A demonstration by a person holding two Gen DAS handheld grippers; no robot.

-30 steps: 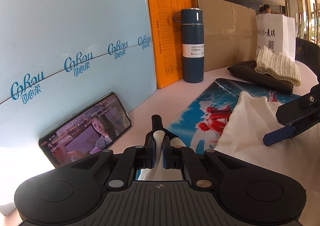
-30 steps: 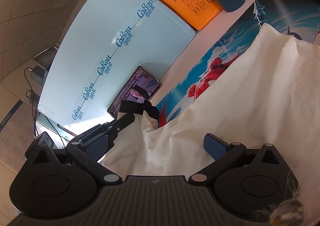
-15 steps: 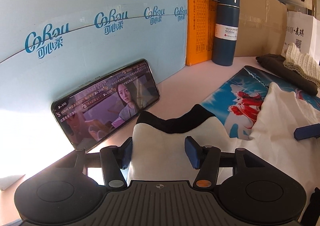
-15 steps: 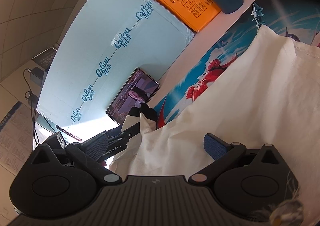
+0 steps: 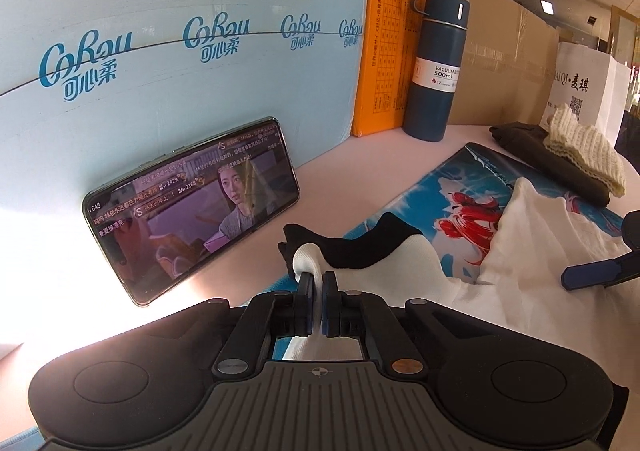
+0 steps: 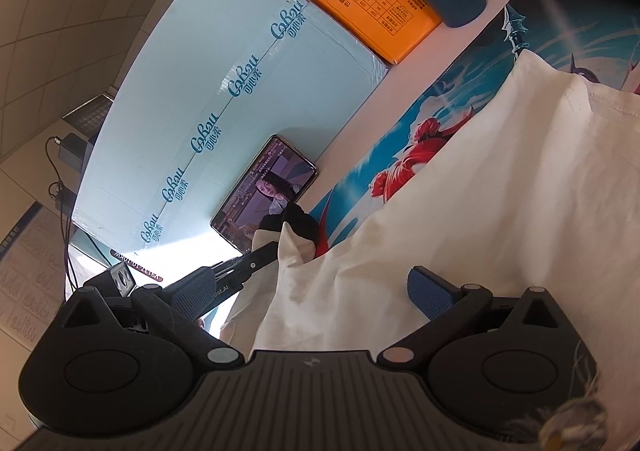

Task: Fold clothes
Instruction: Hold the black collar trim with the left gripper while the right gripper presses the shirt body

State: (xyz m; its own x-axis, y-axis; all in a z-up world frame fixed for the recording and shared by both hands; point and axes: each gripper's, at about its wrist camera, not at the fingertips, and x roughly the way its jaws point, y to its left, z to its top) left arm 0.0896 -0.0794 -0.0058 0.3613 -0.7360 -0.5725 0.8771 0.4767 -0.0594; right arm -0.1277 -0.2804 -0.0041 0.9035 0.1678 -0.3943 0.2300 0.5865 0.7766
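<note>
Landmark: the mat (image 5: 472,187), blue with red print, lies flat on the surface (image 5: 360,155).
Around it: phone (image 5: 192,207) beyond the mat's left edge, screen lit, leaning on the pale blue box (image 5: 180,51); bottle (image 5: 436,67) upright past the mat's far corner, against the orange box (image 5: 384,63).
Far end of mat: dark garment (image 5: 552,159) with a cream knit (image 5: 584,147) on top, white bag (image 5: 588,91) standing behind them.
In the way: nothing sits between the tongs and the cloth; the phone is close by the pinched cuff.
Shirt: white shirt (image 6: 500,211) spread over the mat's near half, its black-trimmed sleeve (image 5: 360,251) bunched at the mat's left edge.
Left tongs (image 5: 316,283): clamped tight, a fold of white sleeve squeezed between the blue pads.
Right tongs (image 6: 320,283): spread wide, one finger on either side of the shirt's edge, cloth lying between them; I cannot tell whether the pads touch it.
</note>
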